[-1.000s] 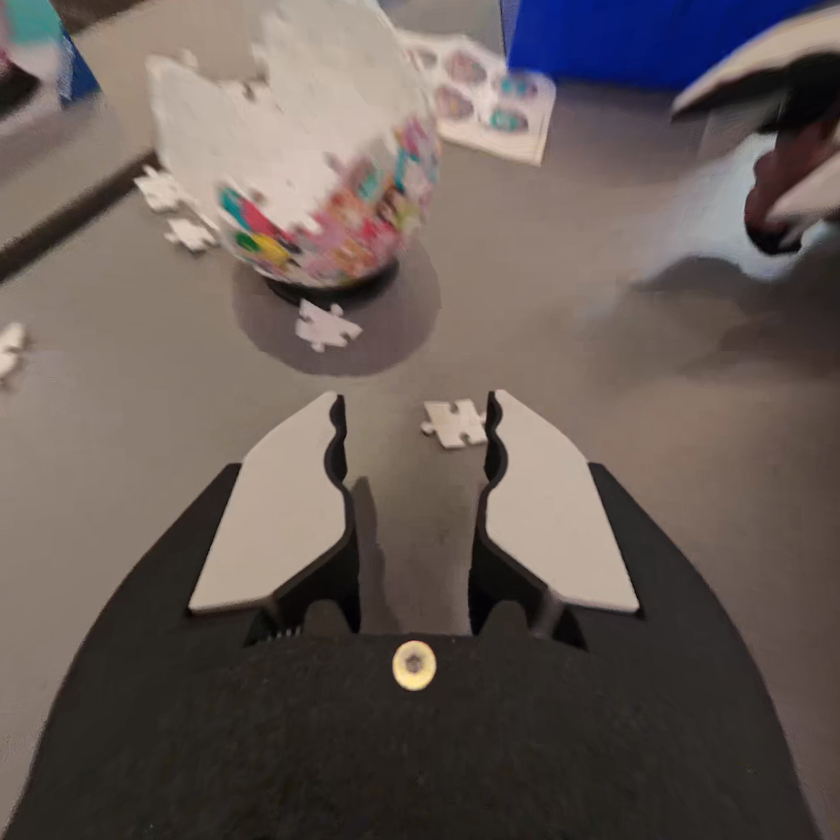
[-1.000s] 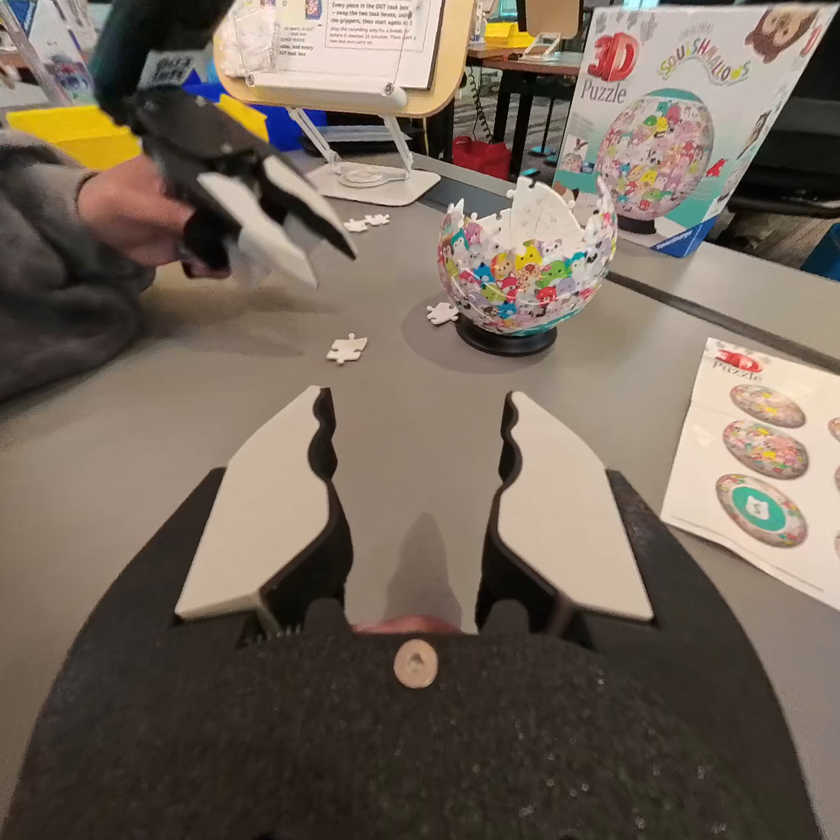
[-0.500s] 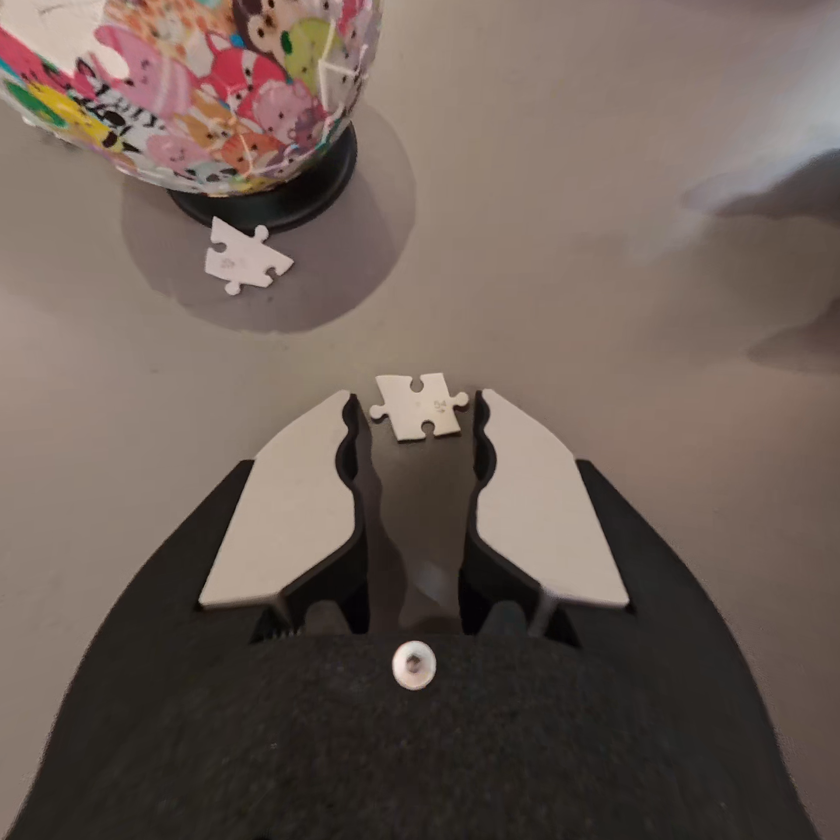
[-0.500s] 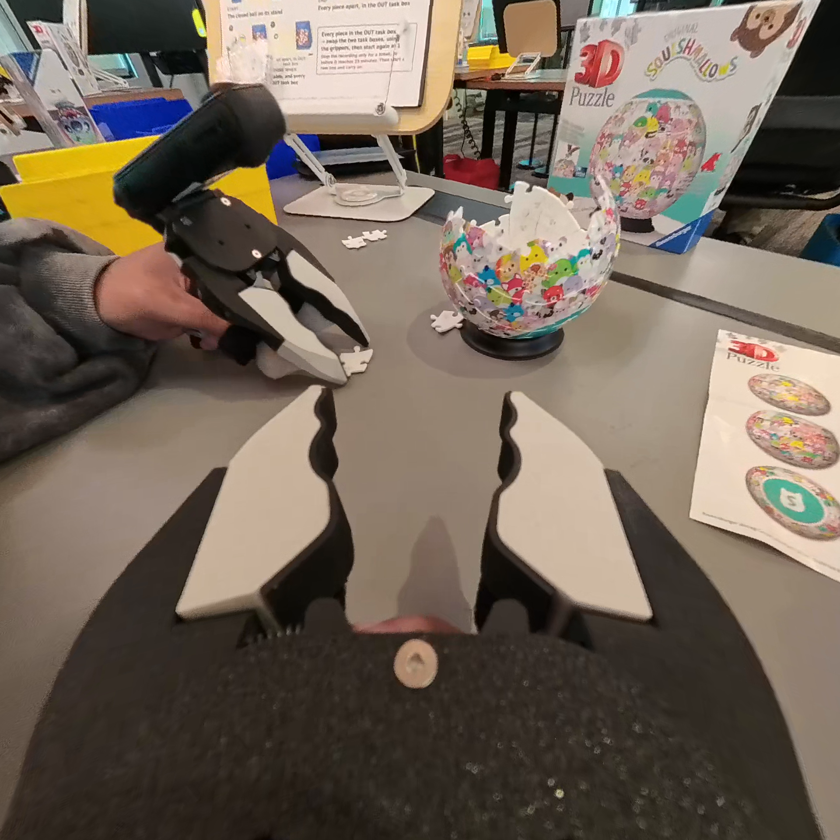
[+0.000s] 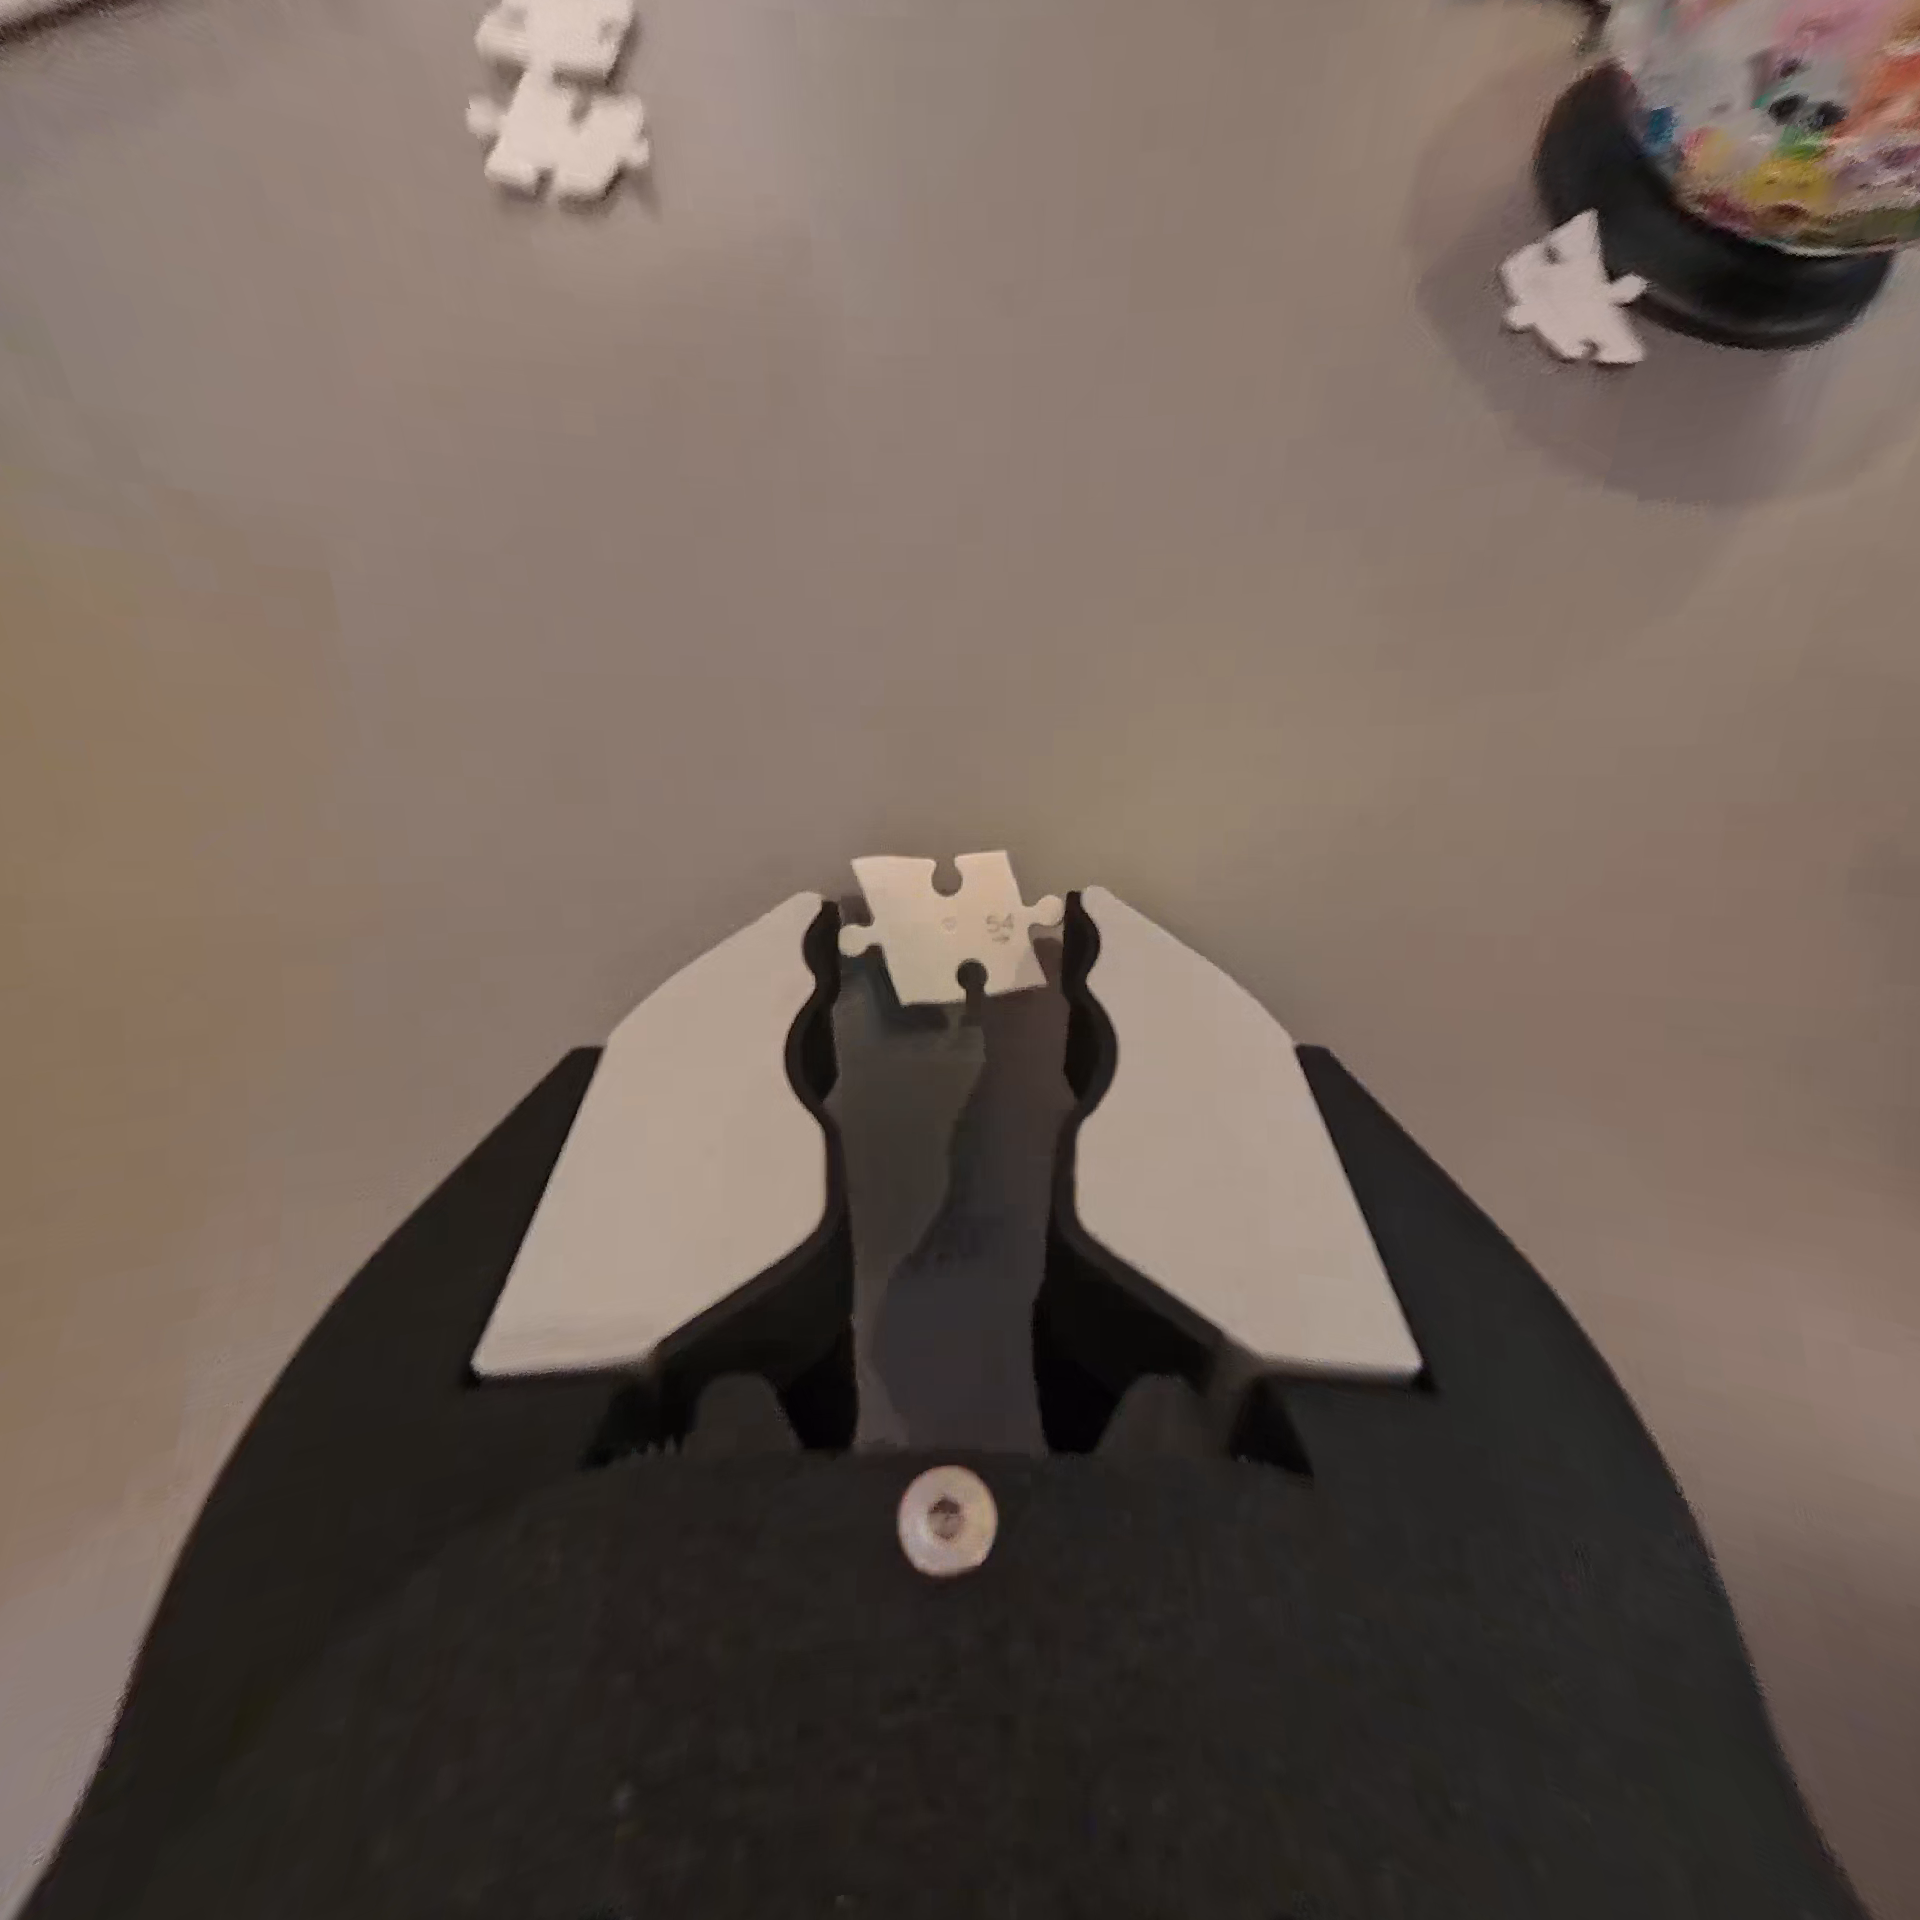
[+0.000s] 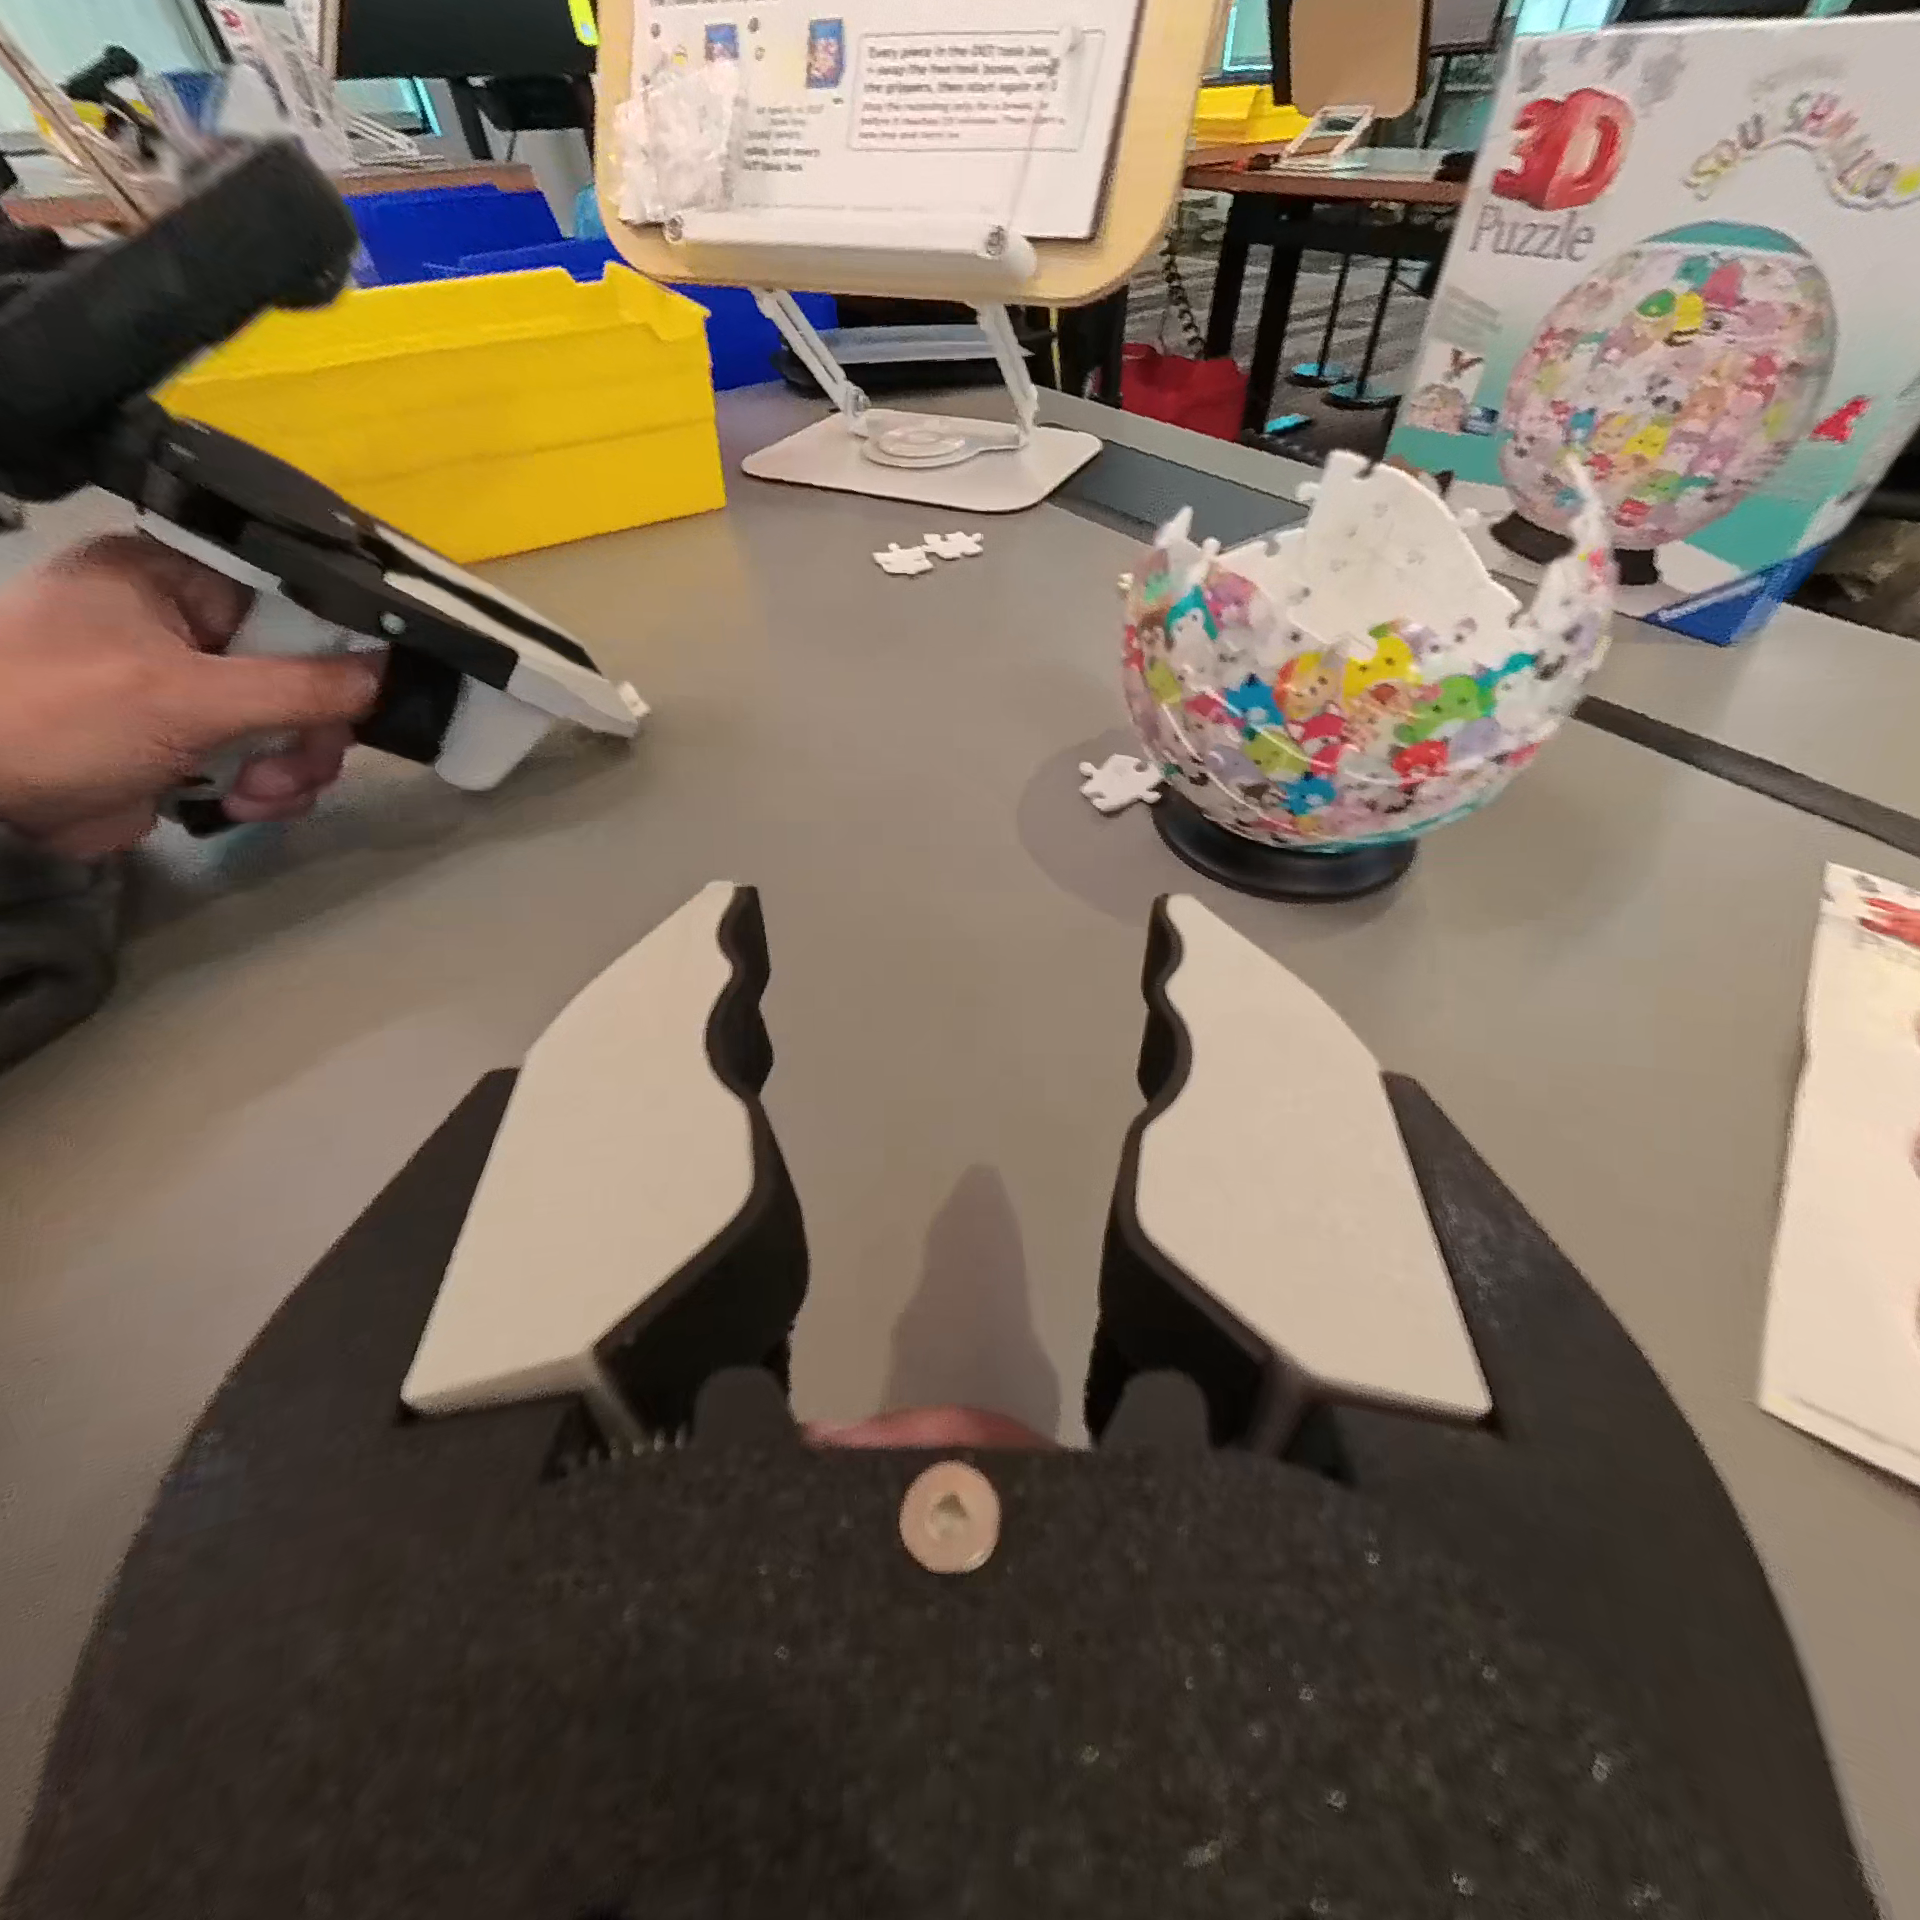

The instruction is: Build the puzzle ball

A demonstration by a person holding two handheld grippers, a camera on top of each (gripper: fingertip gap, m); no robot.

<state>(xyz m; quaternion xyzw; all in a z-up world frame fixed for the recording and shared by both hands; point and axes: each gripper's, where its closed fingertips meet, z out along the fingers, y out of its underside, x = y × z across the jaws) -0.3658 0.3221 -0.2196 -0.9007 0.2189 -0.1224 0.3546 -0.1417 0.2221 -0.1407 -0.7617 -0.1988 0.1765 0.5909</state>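
Note:
The half-built puzzle ball (image 6: 1351, 717), colourful outside and white inside, sits open-topped on a black stand (image 6: 1288, 868) at the right; its blurred edge shows in the left wrist view (image 5: 1797, 125). My left gripper (image 5: 951, 914) is shut on a white puzzle piece (image 5: 951, 940), back side up, held by its side knobs just above the table. In the right wrist view the left gripper (image 6: 613, 707) is low at the left, tips near the table. My right gripper (image 6: 951, 914) is open and empty over bare table.
One loose piece (image 6: 1117, 779) lies by the stand and two (image 6: 925, 551) lie farther back. A yellow bin (image 6: 468, 416), a paper holder (image 6: 914, 457), the puzzle box (image 6: 1683, 312) and a leaflet (image 6: 1849, 1195) ring the grey table. A hand (image 6: 135, 686) holds the left gripper.
My left gripper came down on the loose piece, closed on it and swung left with it, so the ball slid to that view's upper right. My right gripper stayed open, shifting slightly left.

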